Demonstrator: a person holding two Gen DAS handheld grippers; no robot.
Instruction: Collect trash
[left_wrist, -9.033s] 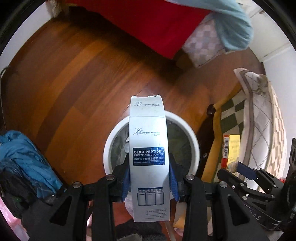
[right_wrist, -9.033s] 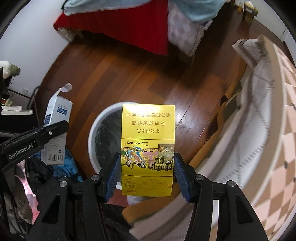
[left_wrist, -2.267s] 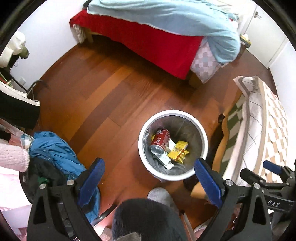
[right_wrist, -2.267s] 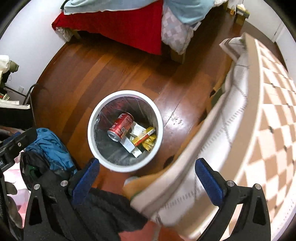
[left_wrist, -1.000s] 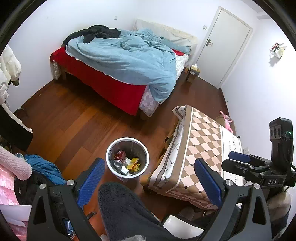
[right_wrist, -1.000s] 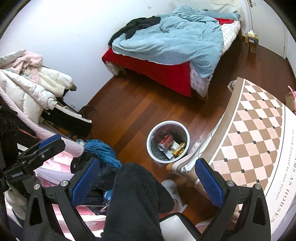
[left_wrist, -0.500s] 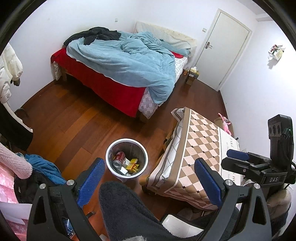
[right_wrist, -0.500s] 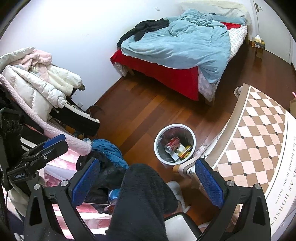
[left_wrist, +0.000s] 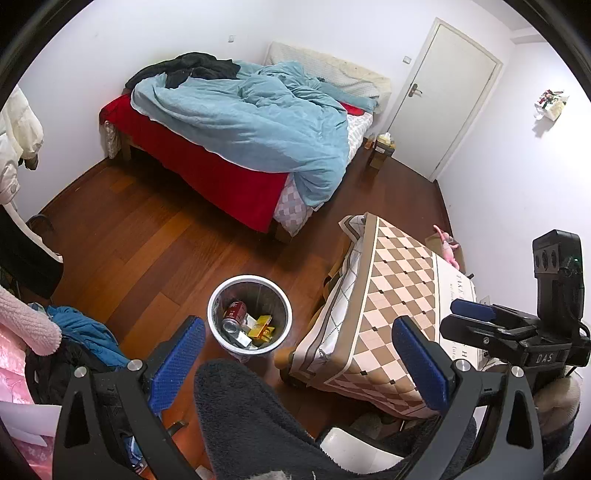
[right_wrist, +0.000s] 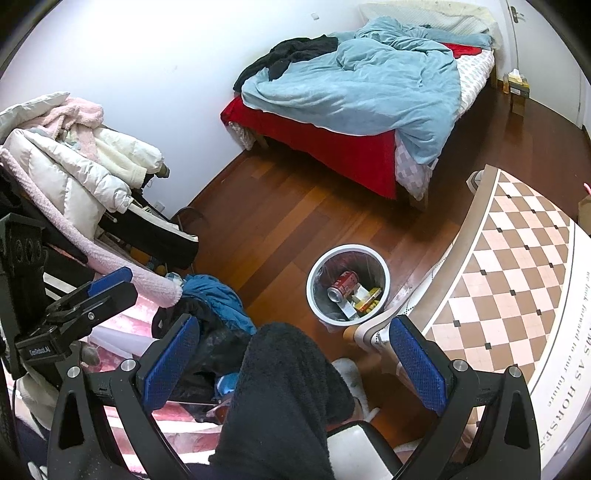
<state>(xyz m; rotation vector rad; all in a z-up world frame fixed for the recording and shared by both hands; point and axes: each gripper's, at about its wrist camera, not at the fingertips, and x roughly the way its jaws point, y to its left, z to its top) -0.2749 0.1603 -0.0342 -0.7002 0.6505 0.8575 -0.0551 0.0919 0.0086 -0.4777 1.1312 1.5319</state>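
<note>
A white round bin (left_wrist: 214, 300) stands on the wooden floor far below both grippers. Inside it lie a red can (left_wrist: 234, 312), a yellow box (left_wrist: 261, 326) and a white box (left_wrist: 242, 338). My left gripper (left_wrist: 297, 325) is high above the floor, its jaws opening wide with nothing between the blue pads. The right wrist view shows the same bin (right_wrist: 347, 248) with the can (right_wrist: 343, 282) and yellow box (right_wrist: 367, 301). My right gripper (right_wrist: 293, 321) is open and holds nothing.
A person's knee in dark fleece (left_wrist: 251, 413) fills the foreground. A table with a chequered cloth (left_wrist: 399, 280) stands right of the bin. A bed with a blue duvet (left_wrist: 240, 122) is beyond, a door (left_wrist: 450, 96) at the back right, and piled clothes (right_wrist: 74, 158) on the left.
The white and yellow boxes once held over the bin now lie inside it. Both grippers rose high above the bin. Over the last second the views barely shift.
</note>
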